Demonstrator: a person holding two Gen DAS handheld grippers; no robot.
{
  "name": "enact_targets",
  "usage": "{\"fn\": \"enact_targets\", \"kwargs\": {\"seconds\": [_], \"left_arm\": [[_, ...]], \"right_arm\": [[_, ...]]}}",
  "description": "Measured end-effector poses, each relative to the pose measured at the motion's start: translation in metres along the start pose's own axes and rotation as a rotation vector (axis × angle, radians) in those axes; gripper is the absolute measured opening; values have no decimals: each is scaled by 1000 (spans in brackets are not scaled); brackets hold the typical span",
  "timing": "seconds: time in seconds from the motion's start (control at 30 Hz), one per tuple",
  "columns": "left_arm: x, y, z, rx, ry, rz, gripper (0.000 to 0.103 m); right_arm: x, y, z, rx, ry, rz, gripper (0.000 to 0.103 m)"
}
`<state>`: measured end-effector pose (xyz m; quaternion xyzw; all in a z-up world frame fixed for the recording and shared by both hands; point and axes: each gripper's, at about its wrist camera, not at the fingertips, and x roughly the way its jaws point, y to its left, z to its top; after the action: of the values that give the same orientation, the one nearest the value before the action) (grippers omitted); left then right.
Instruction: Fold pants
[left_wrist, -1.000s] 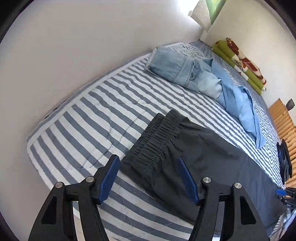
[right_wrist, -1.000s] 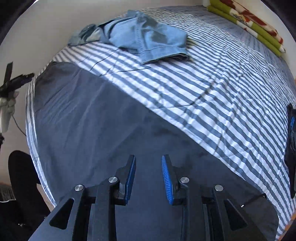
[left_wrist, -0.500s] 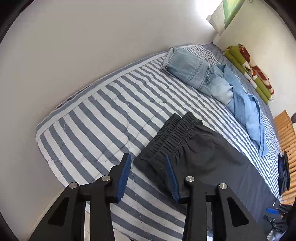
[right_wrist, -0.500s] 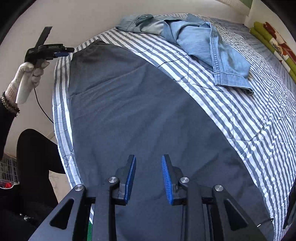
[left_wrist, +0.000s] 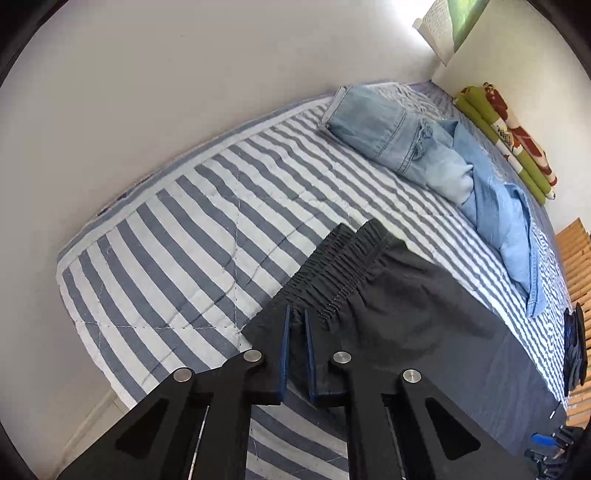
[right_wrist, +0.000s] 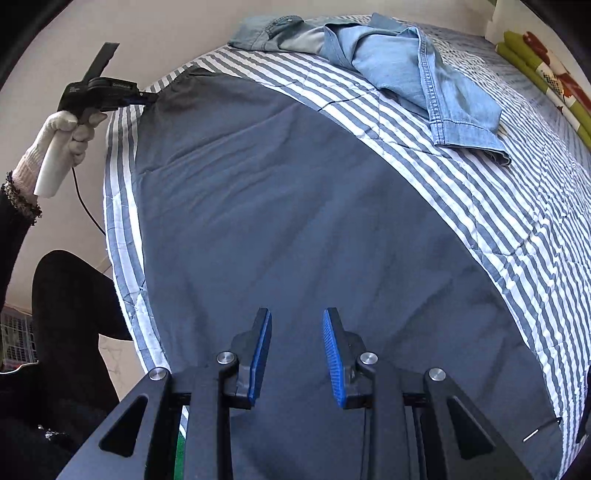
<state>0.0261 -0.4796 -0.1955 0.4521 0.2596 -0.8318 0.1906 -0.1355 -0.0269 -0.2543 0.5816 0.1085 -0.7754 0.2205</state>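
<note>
Pants (left_wrist: 424, 317), dark smooth cloth, flat lengthwise along striped quilted bed (left_wrist: 192, 236); gathered waistband just clenched in left gripper (left_wrist: 296, 321) jaws. Right gripper (right_wrist: 297, 325) jaws parted over legs.

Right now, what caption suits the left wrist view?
Left gripper, just closing, pinches the dark pants' elastic waistband on a striped bed.

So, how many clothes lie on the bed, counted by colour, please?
Dark grey: 1, the pants.
Light blue denim: 2, the jeans and the shirt.
Total: 3.
</note>
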Motion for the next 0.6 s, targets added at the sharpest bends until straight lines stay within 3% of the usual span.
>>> {"fn": "enact_targets", "kwargs": {"seconds": [0.1, 0.27, 0.33, 0.37, 0.43, 0.5, 0.6], "left_arm": [[-6, 10, 0, -29, -16, -14, 7], [13, 11, -3, -7, 0, 29, 8], [10, 10, -1, 4, -6, 34, 14], [9, 10, 1, 1, 0, 29, 21], [3, 13, 4, 0, -5, 37, 70], [0, 16, 6, -2, -23, 39, 78], [15, 14, 6, 9, 49, 13, 78]], "right_arm": [[-2, 1, 0, -1, -12, 4, 26], [8, 1, 2, -15, -10, -15, 26], [17, -2, 3, -6, 5, -18, 26], [21, -3, 3, -1, 14, -12, 26], [26, -4, 2, 1, 26, -10, 26], [24, -2, 3, -7, 19, -2, 26], [21, 0, 5, -10, 5, 6, 26]]}}
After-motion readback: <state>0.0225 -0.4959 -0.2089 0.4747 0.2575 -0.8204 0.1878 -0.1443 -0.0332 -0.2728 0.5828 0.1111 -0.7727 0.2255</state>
